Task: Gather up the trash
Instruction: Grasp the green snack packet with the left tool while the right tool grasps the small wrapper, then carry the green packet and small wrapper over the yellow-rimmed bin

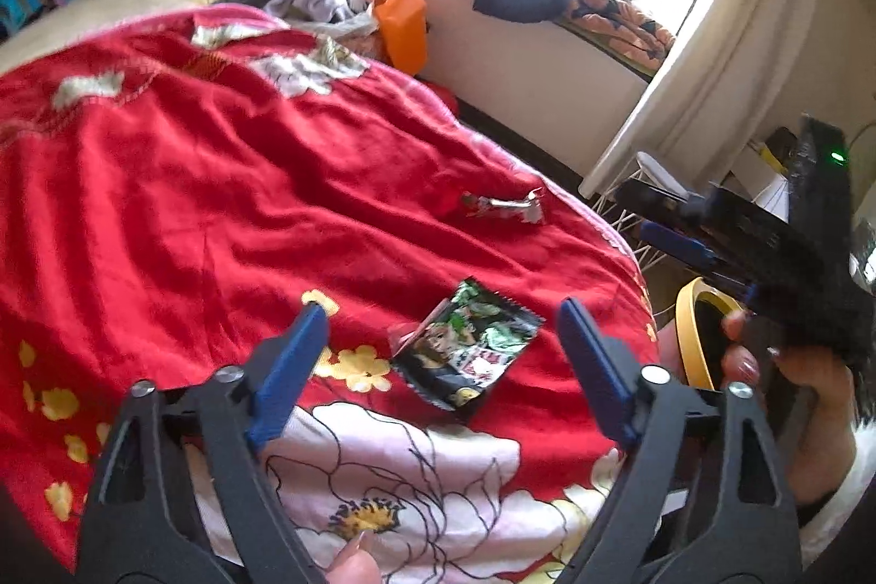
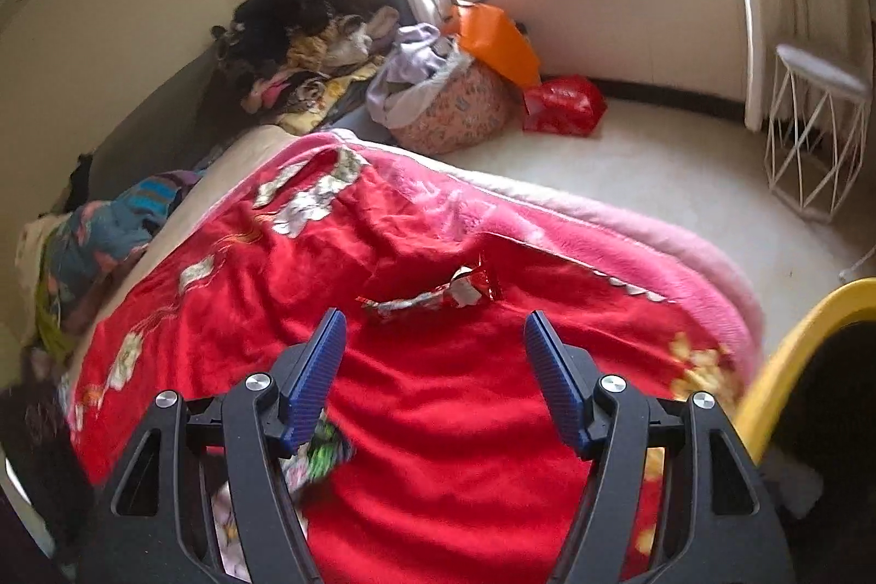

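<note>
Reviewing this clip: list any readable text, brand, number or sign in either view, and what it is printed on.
No text reads clearly in either view.
Green and black snack wrapper: printed pictures and red lettering, too blurred to read.
Red and silver twisted wrapper: print too small to read.
Red plastic bag on the floor: pale markings, unreadable.
Orange bag: no visible text.

On the blanket (image 1: 191, 179), a flat packet (image 1: 468, 354) lay at lower centre of the left view, a twisted wrapper (image 1: 503, 206) above it, the bin (image 1: 692, 332) at right edge.
</note>
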`<state>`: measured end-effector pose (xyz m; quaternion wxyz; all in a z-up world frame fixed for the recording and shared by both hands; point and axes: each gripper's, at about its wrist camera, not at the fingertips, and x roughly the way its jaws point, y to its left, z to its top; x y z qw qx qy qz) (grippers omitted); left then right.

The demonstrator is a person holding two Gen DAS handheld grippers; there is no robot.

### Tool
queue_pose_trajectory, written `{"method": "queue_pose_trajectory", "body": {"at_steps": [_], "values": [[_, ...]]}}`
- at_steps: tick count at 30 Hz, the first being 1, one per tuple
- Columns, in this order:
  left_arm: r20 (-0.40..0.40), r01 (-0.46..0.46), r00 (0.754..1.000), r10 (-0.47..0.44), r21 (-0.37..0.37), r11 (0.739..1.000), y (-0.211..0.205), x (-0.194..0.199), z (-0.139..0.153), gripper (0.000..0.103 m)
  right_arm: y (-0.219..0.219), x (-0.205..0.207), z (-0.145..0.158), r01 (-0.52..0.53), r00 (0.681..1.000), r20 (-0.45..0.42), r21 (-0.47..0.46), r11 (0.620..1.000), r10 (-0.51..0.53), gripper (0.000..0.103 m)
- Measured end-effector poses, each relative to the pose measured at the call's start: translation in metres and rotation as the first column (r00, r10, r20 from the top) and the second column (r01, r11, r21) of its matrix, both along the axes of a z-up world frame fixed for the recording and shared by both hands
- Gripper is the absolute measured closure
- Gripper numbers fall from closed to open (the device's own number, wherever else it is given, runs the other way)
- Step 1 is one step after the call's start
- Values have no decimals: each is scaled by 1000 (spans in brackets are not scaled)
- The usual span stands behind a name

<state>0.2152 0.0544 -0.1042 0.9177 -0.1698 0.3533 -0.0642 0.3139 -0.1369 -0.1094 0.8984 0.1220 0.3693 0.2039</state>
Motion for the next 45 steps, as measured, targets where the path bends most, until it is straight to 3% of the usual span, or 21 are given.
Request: {"method": "queue_pose_trajectory", "body": {"at_steps": [6, 13, 17, 18, 21, 24, 26, 30, 45], "values": [[-31, 33, 999, -34, -26, 999, -1, 5, -13, 38, 24, 37, -25, 42, 997, -61, -51, 998, -45, 38], [-74, 60, 996, -59, 5, 998, -12, 10, -27, 42, 37, 75, -53, 96, 984, -146, -59, 994, -104, 39], [-88, 60, 994, -59, 14, 998, -16, 10, -33, 46, 42, 79, -66, 88, 980, -171, -62, 994, -97, 76], [-88, 60, 994, -58, 14, 998, -16, 10, -33, 52, 41, 76, -66, 81, 983, -163, -54, 995, -88, 84], [-92, 53, 994, -51, 17, 998, -17, 9, -35, 66, 31, 60, -60, 60, 988, -142, 13, 998, -57, 85], [-90, 60, 994, -59, 7, 998, -20, 7, -35, 85, 19, 40, -49, 57, 995, -87, 14, 998, -56, 85], [-81, 75, 994, -75, -4, 997, -23, 5, -33, 92, 11, 27, -40, 66, 997, -51, 18, 998, -65, 85], [-62, 82, 995, -84, -27, 996, -25, -3, -28, 95, -11, -2, -21, 101, 994, 34, 9, 995, -101, 85], [46, 162, 986, -162, 6, 987, -66, -23, 20, 97, -97, -68, 15, 246, 955, 158, 51, 968, -251, 85]]}}
